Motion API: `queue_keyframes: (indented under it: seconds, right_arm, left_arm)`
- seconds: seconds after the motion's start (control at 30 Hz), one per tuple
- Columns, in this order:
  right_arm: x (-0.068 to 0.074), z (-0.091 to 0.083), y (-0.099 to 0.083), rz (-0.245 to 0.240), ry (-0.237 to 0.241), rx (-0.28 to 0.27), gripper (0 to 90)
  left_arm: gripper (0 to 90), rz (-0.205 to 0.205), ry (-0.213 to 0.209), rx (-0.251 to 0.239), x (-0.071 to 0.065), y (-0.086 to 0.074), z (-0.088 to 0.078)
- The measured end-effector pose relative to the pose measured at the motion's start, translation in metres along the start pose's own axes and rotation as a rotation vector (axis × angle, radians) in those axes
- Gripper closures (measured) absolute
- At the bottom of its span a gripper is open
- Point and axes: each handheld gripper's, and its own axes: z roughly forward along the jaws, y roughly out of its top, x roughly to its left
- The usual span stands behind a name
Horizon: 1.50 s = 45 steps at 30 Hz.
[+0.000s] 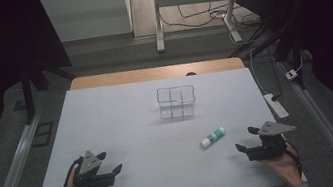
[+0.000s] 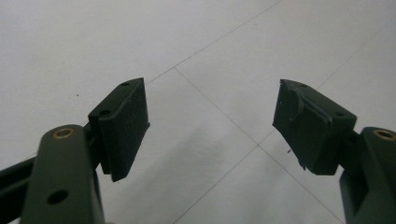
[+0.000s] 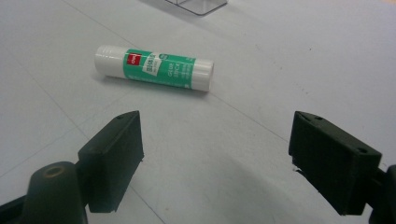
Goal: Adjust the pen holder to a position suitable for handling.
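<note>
Both hand-held grippers, left (image 1: 110, 164) and right (image 1: 245, 139), gape empty; the glue stick (image 1: 212, 138), at the right's eleven o'clock, would probably roll if nudged.

Glue stick (image 1: 212, 138), cylindrical, white body with a green label bearing a small red mark (image 3: 154, 68); capped, lying on its side on the white table (image 1: 124, 125), in the right half toward the near edge, its long axis running obliquely to that edge. Clear plastic organiser box (image 1: 176, 102), open-topped, divided into compartments, standing upright and empty near the table's centre, toward the far edge, well apart from the glue stick.
</note>
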Motion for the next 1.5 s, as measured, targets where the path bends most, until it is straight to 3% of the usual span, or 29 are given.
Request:
queue_keyframes:
  seconds: [0.47, 1.13, 1.5]
  right_arm:
    - [0.000, -0.001, 0.002, -0.008, -0.005, -0.024, 20.5]
    - [0.002, 0.002, 0.002, -0.014, 0.007, -0.008, 21.2]
    - [0.004, 0.002, 0.012, -0.032, 0.018, -0.008, 21.3]
  left_arm:
    - [26.0, 0.017, 0.008, -0.001, -0.002, -0.001, -0.002]
    - [26.1, 0.020, 0.008, -0.003, -0.004, -0.002, -0.003]
    - [26.1, 0.015, -0.003, -0.006, 0.000, 0.002, 0.003]
